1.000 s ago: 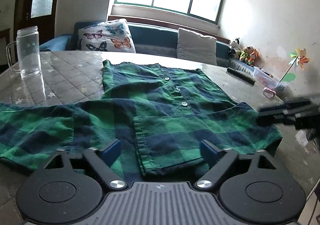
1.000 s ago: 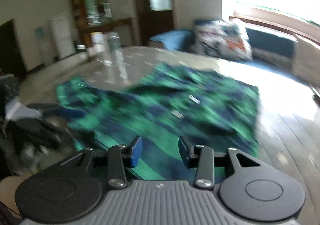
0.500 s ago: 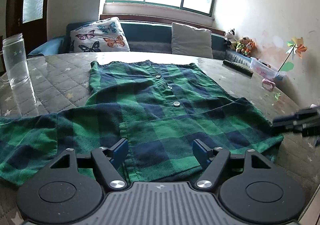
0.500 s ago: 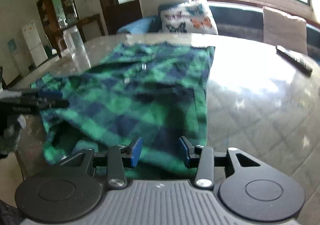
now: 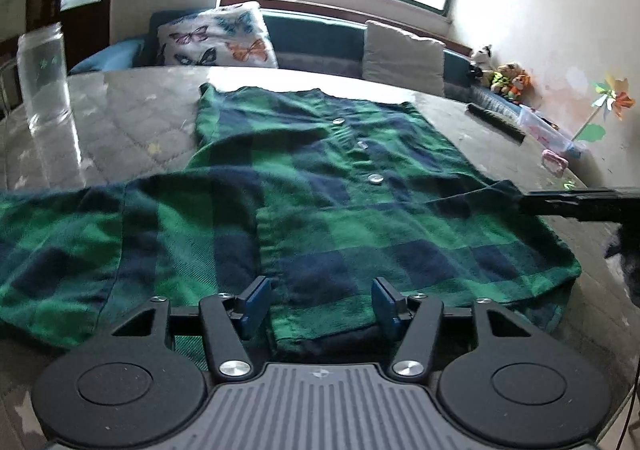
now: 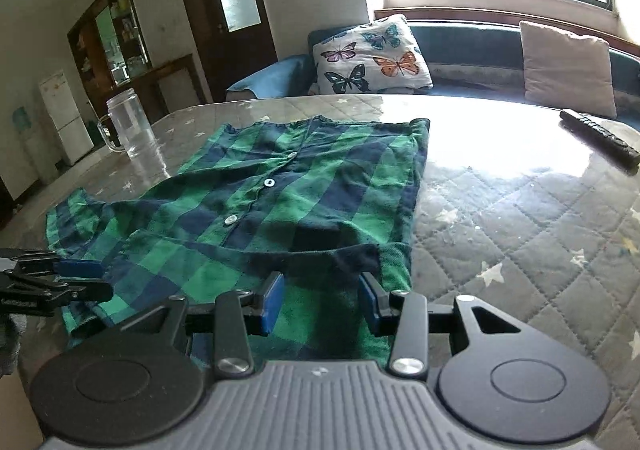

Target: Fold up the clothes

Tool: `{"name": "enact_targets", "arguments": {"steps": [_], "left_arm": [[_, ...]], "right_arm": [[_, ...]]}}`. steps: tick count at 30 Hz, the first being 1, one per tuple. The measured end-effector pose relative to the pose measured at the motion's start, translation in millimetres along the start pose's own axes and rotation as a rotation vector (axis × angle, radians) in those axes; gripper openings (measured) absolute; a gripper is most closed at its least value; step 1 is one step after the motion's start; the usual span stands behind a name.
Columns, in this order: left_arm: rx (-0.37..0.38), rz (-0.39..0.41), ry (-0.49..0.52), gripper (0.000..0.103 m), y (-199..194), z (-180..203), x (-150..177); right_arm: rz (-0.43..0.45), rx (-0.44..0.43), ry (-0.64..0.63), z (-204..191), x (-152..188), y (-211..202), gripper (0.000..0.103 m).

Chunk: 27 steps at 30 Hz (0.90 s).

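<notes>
A green and navy plaid button shirt (image 5: pixel 320 201) lies spread on the quilted table, one sleeve stretched out to the left in the left wrist view. My left gripper (image 5: pixel 320 304) is open, low over the shirt's near edge. My right gripper (image 6: pixel 322 302) is open over the shirt's near right corner (image 6: pixel 332 314). Each gripper shows in the other's view: the right one (image 5: pixel 576 203) at the shirt's right edge, the left one (image 6: pixel 60 282) at its left edge. Neither holds cloth.
A clear glass jar (image 6: pixel 132 123) stands on the table (image 6: pixel 520 234) left of the shirt, also in the left wrist view (image 5: pixel 46 89). A black remote (image 6: pixel 600 135) lies at the far right. A sofa with a butterfly cushion (image 6: pixel 370 55) is behind the table.
Both grippers have moved in and down toward the shirt's near edge. The right gripper swung from the left side view to face the shirt's right corner.
</notes>
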<state>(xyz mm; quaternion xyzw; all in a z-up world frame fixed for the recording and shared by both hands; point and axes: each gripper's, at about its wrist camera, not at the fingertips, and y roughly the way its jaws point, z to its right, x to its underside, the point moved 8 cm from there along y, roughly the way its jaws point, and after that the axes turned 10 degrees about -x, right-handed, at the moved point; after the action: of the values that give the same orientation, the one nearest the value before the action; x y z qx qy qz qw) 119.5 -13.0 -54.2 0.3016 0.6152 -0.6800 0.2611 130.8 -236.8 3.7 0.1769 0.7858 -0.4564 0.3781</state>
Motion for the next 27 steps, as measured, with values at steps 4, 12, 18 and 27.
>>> {"name": "enact_targets", "arguments": {"steps": [4, 12, 18, 27], "left_arm": [[-0.017, -0.004, -0.029, 0.059, 0.3, -7.0, 0.1], [0.005, -0.007, -0.026, 0.010, 0.7, -6.7, -1.1], [0.016, 0.124, 0.037, 0.006, -27.1, 4.3, -36.5], [0.005, 0.186, 0.039, 0.006, -36.3, 2.8, -64.9]], "right_arm": [[0.000, -0.001, 0.003, -2.1, 4.6, -5.2, 0.044], [0.010, -0.001, 0.024, -5.4, 19.7, -23.0, 0.049], [-0.010, 0.017, -0.015, -13.2, 36.1, -41.5, 0.057], [-0.034, 0.044, -0.037, -14.9, 57.1, -48.0, 0.061]]}}
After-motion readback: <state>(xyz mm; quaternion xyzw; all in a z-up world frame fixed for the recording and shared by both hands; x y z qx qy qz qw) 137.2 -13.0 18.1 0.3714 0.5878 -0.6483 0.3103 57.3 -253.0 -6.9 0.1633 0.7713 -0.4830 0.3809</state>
